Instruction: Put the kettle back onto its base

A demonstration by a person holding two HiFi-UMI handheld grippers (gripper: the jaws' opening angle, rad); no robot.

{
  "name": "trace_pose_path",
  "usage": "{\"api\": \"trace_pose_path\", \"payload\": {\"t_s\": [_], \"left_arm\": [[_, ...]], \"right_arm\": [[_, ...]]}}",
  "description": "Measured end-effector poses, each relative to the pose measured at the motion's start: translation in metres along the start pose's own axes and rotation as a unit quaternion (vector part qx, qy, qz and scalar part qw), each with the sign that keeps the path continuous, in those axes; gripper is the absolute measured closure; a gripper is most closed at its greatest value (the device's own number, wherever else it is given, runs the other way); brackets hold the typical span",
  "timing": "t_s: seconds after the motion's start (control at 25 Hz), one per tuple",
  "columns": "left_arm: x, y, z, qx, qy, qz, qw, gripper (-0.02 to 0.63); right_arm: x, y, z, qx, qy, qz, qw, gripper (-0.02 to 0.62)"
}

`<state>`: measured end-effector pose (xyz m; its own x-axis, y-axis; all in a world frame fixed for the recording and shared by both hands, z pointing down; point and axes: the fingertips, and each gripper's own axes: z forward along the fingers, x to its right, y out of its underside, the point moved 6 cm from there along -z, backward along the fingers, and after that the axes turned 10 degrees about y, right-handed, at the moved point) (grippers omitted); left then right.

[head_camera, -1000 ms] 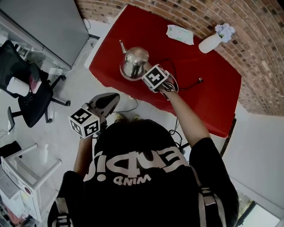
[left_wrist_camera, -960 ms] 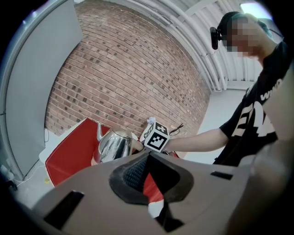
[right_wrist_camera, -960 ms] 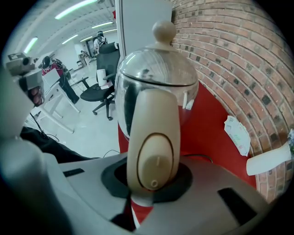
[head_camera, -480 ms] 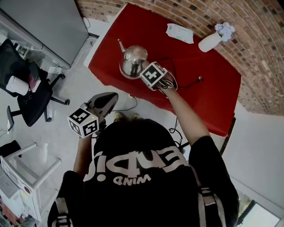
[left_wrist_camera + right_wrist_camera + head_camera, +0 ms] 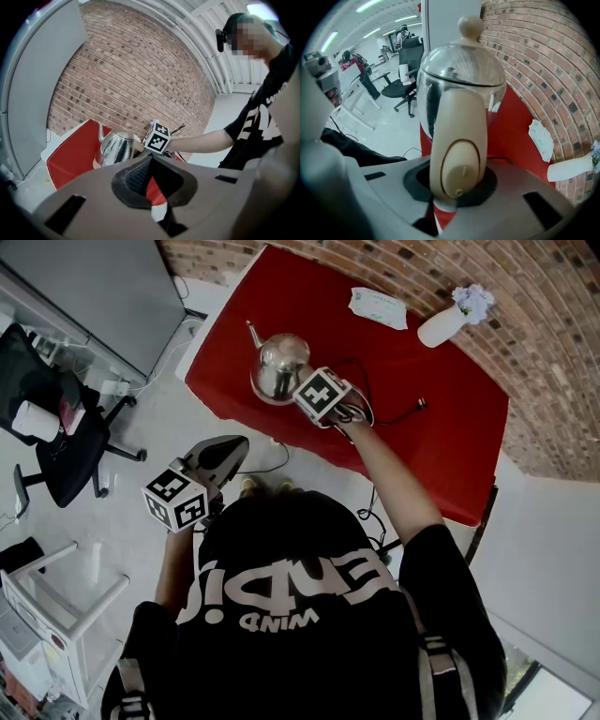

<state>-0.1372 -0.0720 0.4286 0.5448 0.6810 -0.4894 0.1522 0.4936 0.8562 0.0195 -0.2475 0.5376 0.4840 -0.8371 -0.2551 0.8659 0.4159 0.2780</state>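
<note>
**Head view:** The kettle (image 5: 279, 367) stands on the red table (image 5: 441, 427), near the table's front left corner. The right gripper (image 5: 314, 392) is at the kettle's handle side. The left gripper (image 5: 230, 448) is held off the table, above the floor.

**Left gripper view:** The jaws are closed together, with nothing between them.

**Right gripper view:** The jaws are clamped on the kettle's cream handle (image 5: 458, 145). The steel body stands upright beyond the handle.

At the tabletop's (image 5: 450, 442) left end is the kettle (image 5: 277, 364). Right of the kettle lies a cable (image 5: 410, 413); behind and to its right, a packet (image 5: 378, 307), then a vase (image 5: 444, 326).
</note>
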Motion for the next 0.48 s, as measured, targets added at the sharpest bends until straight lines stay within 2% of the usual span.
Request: {"api": "trace_pose_path", "payload": {"t_s": [0.24,0.28,0.32,0.36,0.48], "left_arm": [[0.001,0.002,-0.003,0.002,-0.002,-0.003,1.0000,0.597],[0.002,0.002,-0.002,0.002,-0.002,-0.004,1.0000,0.597],[0.002,0.003,-0.002,0.002,-0.003,-0.004,1.0000,0.597],[0.002,0.003,-0.001,0.003,-0.003,-0.004,1.0000,0.597],[0.002,0.004,0.000,0.002,-0.004,-0.005,1.0000,0.597]], "right_arm": [[-0.003,0.002,0.000,0.003,0.000,0.000,1.000,0.524],[-0.004,0.003,0.001,0.006,-0.005,0.003,1.000,0.497],[-0.004,0.004,0.003,0.008,-0.009,0.007,1.000,0.395],[-0.004,0.006,0.005,0.008,-0.010,0.010,1.000,0.370],[-0.004,0.011,0.008,0.012,-0.009,0.014,1.000,0.368]]}}
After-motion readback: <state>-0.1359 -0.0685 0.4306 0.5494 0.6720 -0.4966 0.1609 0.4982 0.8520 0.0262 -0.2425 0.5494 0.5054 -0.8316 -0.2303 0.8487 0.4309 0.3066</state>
